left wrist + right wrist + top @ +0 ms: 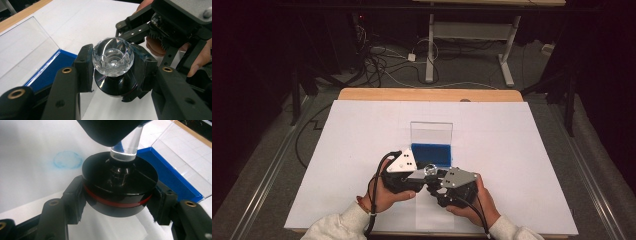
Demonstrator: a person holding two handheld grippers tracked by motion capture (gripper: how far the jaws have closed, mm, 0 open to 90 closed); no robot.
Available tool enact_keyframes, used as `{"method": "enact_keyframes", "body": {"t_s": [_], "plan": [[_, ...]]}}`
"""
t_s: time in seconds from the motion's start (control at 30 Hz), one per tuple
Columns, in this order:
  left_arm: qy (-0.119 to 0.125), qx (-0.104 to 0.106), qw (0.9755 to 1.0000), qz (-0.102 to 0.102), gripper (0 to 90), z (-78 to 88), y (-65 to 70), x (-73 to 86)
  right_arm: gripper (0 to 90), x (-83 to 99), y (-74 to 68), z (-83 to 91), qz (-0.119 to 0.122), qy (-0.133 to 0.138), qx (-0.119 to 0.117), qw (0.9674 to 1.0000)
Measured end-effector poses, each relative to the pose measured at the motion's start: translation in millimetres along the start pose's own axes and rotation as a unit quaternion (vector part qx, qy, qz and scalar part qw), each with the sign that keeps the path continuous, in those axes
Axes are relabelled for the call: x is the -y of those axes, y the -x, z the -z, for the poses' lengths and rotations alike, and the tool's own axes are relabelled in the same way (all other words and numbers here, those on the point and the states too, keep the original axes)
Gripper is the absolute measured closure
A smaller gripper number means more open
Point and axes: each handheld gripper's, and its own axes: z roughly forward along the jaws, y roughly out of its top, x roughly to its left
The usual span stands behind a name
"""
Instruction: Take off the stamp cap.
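Over the table's near middle, the 2 grippers meet on 1 object. The left gripper (112, 72) pinches the faceted crystal knob (113, 58), while the right gripper (117, 206) clamps the black round base (120, 187) under it. Just behind stands the open blue box (432, 154). The step looks like joining or parting knob and base; next calls for a steady twist or pull along their shared axis.

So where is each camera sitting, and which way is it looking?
High view: above the table's near side, looking forward and down; both hands, sleeves, grippers.
Left gripper view: on the left gripper, looking along its jaws at the crystal top; fingers behind.
Right gripper view: on the right gripper, facing the black base.
Shared: blue case.
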Motion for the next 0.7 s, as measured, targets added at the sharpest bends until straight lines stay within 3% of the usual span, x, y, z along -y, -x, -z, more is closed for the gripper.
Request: {"method": "enact_keyframes", "body": {"t_s": [0.53, 0.7], "plan": [[-0.003, 0.012, 0.9999, 0.010, 54.9, -0.5, -2.6, 0.5, 38.9, 0.0, -0.8, 2.1, 0.015, -0.009, 0.010, 0.9998], [-0.011, 0.014, 0.9998, 0.005, 54.9, -0.7, -2.7, -0.3, 38.9, 0.3, -1.2, 1.8, 0.017, -0.010, 0.010, 0.9998]]}}
